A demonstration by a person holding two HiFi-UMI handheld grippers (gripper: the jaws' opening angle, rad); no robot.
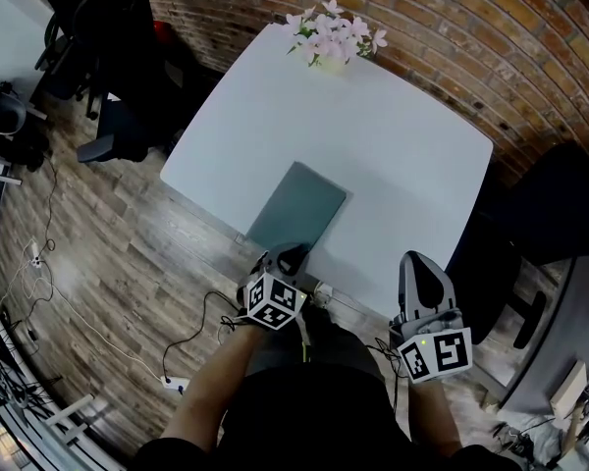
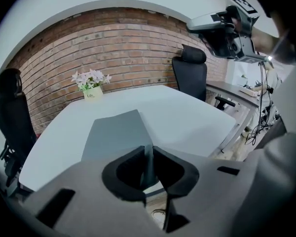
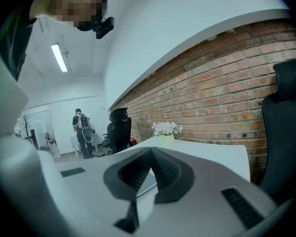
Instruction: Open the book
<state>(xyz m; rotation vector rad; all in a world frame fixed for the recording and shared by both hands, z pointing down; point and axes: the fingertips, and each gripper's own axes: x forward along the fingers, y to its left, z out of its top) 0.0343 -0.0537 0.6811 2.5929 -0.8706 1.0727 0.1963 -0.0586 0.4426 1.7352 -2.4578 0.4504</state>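
Note:
A grey-green closed book point(image 1: 296, 208) lies on the white table point(image 1: 393, 135), close to its near edge. My left gripper point(image 1: 287, 259) sits at the book's near edge. In the left gripper view its jaws are closed on a thin edge of the book's cover point(image 2: 147, 163), which stands upright between them, while the rest of the book point(image 2: 116, 135) stretches away flat. My right gripper point(image 1: 419, 266) hovers off the table's near right edge, apart from the book. Its jaws point(image 3: 151, 152) meet with nothing between them.
A pot of pink-white flowers point(image 1: 332, 37) stands at the table's far edge against the brick wall. Black office chairs point(image 1: 118, 116) stand left and right point(image 1: 555, 214) of the table. Cables point(image 1: 39, 253) trail over the wooden floor. A person point(image 3: 83, 127) stands far off in the right gripper view.

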